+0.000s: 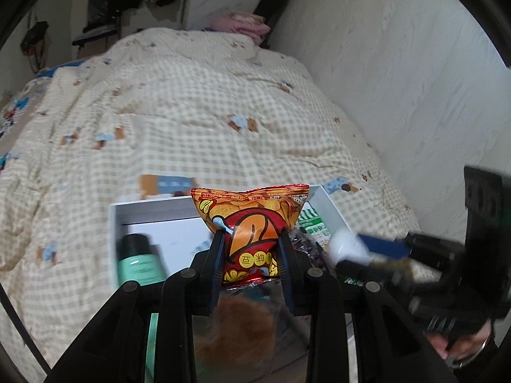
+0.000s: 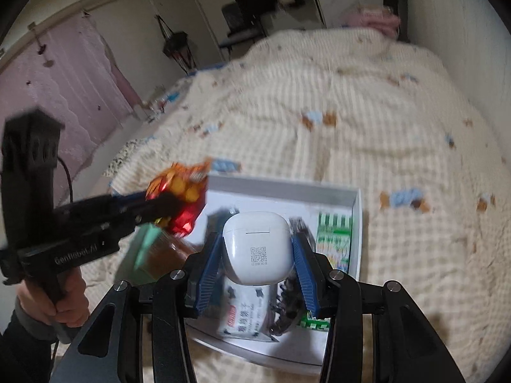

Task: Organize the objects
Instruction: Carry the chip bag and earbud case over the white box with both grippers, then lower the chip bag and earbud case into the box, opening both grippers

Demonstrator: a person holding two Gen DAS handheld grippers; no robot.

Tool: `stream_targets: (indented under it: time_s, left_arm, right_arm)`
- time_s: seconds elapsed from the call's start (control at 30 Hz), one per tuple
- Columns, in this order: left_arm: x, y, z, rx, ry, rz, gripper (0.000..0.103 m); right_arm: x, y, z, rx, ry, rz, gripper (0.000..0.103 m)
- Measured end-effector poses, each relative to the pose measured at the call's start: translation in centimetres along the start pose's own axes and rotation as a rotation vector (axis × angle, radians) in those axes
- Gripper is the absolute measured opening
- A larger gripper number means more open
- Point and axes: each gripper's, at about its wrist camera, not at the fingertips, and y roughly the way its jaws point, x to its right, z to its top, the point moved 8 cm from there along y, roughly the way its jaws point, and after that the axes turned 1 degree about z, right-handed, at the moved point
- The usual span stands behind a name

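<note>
1. L gripper [image 1: 252,239], "GenRobot.AI" on body: clamped on red-orange foil snack bag [image 1: 252,220], Chinese print illegible, long axis upright, over white shallow box [image 1: 115,220].
2. R gripper [image 2: 260,249]: clamped on white glossy earbud case [image 2: 258,249], QR sticker facing cam, lid seam uppermost, above same box.
3. Green-white packets [image 2: 333,239] lie inside box on checked bedspread [image 1: 191,111].

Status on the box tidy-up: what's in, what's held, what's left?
Done: green packet, white packet and green bottle already lie in the white box. In hand: left gripper holds the snack bag, right gripper the earbud case, both over the box. Left: setting both down.
</note>
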Motion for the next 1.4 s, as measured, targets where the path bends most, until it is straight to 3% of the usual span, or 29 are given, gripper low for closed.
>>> stream_targets:
  time_s: [0.2, 0.43, 0.77, 0.87, 1.07, 1.17, 1.23, 1.3, 1.4]
  left_arm:
    - [2.2, 4.0, -0.5, -0.083, 0.051, 0.016, 0.034]
    - [2.9, 6.4, -2.1, -0.131, 0.056, 0.024, 0.034]
    - [2.6, 4.5, -2.1, -0.048, 0.093, 0.037, 0.034]
    - [2.2, 3.3, -2.3, -0.016, 0.077, 0.012, 0.034]
    - [1.4, 2.0, -2.5, 0.023, 0.054, -0.002, 0.047]
    - [1.4, 0.7, -2.6, 0.058, 0.036, -0.017, 0.060]
    - [1.3, -0.8, -2.6, 0.114, 0.034, -0.016, 0.072]
    - [1.4, -2.5, -2.7, 0.164, 0.045, -0.013, 0.075]
    - [1.3, -5.0, -3.1, 0.218, 0.056, 0.005, 0.078]
  right_arm:
    - [1.7, 0.9, -3.3, -0.052, -0.011, -0.013, 0.047]
    - [2.6, 1.8, -4.6, -0.076, -0.007, -0.060, 0.047]
    - [1.8, 1.4, -5.3, -0.073, -0.053, -0.072, 0.047]
    - [2.4, 0.7, -5.5, -0.059, -0.069, -0.115, 0.047]
    - [2.9, 0.1, -6.1, -0.057, -0.095, -0.150, 0.047]
    - [2.6, 0.4, -6.2, -0.060, -0.146, -0.196, 0.048]
    - [2.3, 0.4, -6.2, -0.061, -0.155, -0.188, 0.056]
    - [1.7, -0.2, -6.1, -0.044, -0.136, -0.122, 0.079]
    - [1.1, -1.7, -5.7, 0.005, -0.145, -0.126, 0.084]
